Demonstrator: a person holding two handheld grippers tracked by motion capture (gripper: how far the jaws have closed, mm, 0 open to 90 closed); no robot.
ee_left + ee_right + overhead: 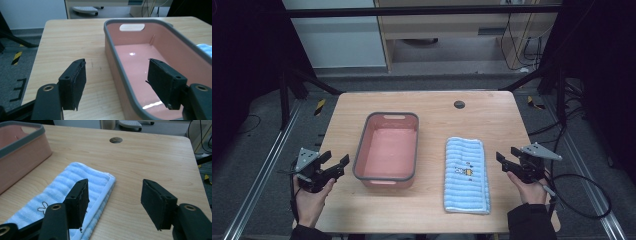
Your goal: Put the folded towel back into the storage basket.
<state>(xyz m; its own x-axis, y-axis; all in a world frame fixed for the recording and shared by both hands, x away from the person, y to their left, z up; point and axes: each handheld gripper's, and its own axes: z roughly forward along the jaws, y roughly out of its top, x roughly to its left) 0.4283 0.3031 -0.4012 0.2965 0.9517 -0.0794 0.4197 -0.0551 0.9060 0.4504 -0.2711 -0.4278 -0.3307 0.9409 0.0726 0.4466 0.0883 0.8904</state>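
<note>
A pink plastic basin (387, 150) with a grey rim sits mid-table, with nothing inside it. To its right lies a folded blue-and-white striped towel (467, 174) with a small printed figure. My left gripper (335, 164) hovers at the table's left edge, just left of the basin, open with nothing between its jaws; in the left gripper view the left gripper (117, 82) straddles the basin (160, 62) near wall. My right gripper (506, 159) is held right of the towel, open and empty; in the right gripper view the right gripper (115, 202) stands over the towel (67, 192) edge and bare wood.
The wooden table (432, 107) has a round cable hole (459, 104) near its far edge. Black frame bars and cables surround the table on the floor. Bare wood lies between basin and towel and along the near edge.
</note>
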